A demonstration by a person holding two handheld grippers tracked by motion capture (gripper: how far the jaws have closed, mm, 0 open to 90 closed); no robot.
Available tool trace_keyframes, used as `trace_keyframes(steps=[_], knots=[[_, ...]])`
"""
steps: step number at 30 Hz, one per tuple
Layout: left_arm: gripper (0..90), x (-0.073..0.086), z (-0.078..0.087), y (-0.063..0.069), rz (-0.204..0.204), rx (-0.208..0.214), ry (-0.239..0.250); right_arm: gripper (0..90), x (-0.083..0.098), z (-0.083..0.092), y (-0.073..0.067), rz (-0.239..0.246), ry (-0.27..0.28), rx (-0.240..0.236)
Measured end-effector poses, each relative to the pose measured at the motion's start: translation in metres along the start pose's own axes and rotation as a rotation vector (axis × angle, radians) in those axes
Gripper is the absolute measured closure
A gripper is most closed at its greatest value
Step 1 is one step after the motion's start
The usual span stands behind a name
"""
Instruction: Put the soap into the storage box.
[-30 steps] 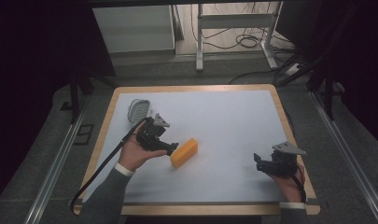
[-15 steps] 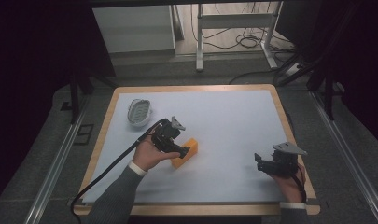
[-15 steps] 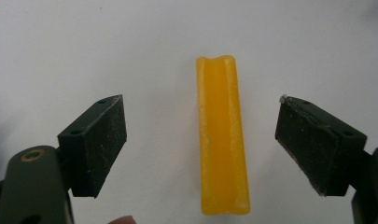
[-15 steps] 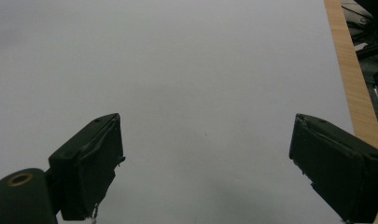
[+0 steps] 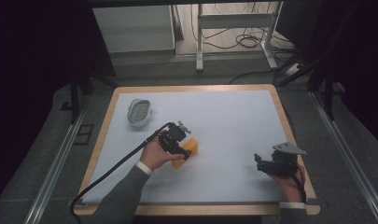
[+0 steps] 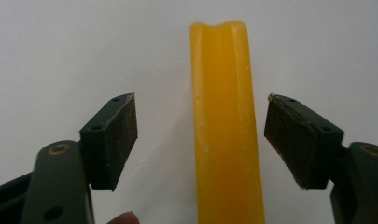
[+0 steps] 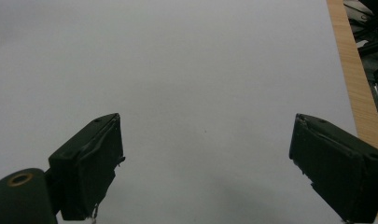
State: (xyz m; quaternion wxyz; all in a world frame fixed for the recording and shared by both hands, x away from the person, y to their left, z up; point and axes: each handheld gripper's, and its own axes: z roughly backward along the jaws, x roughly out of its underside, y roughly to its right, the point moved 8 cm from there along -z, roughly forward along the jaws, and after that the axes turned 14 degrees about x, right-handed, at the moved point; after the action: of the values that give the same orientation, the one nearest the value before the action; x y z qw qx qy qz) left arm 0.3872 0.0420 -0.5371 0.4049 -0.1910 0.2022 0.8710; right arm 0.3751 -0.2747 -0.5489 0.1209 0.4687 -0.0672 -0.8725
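Note:
A long yellow-orange block (image 5: 188,152) lies near the middle of the white table top. In the left gripper view the yellow-orange block (image 6: 226,130) runs straight up between the two black jaws, with a gap on each side. My left gripper (image 5: 184,148) hovers over it, open (image 6: 203,140). My right gripper (image 5: 260,163) rests near the table's right front, and its jaws stand wide apart over bare white surface (image 7: 205,172).
A small oval grey dish (image 5: 139,112) sits at the back left of the white sheet. The wooden table rim (image 5: 296,140) runs close to the right gripper. A black cable (image 5: 113,170) trails from the left gripper toward the front edge.
My left gripper has moved right and forward from near the dish until its jaws straddle the yellow-orange block. The right gripper has stayed still.

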Motion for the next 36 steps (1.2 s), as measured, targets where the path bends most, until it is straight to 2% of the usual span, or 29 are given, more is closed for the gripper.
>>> trace_keyframes(steps=[10, 15, 18, 31, 36], knots=[[44.5, 0.003, -0.019, -0.001, 0.013, 0.032, -0.04, 9.8, 0.002, -0.002, 0.001, 0.002, -0.008, 0.01], [59.0, 0.006, -0.025, 0.002, 0.006, 0.057, -0.056, 9.8, 0.002, -0.002, 0.002, 0.001, -0.01, 0.014], [60.4, 0.007, -0.025, 0.003, -0.015, 0.051, -0.061, 9.8, 0.003, -0.002, 0.003, 0.0, -0.013, 0.014], [60.9, 0.007, -0.021, 0.006, -0.035, 0.077, -0.053, 9.8, 0.002, -0.001, 0.003, -0.001, -0.004, 0.022], [60.9, 0.003, -0.01, 0.005, -0.036, 0.077, -0.013, 9.8, 0.002, -0.002, 0.004, -0.002, -0.006, 0.024]])
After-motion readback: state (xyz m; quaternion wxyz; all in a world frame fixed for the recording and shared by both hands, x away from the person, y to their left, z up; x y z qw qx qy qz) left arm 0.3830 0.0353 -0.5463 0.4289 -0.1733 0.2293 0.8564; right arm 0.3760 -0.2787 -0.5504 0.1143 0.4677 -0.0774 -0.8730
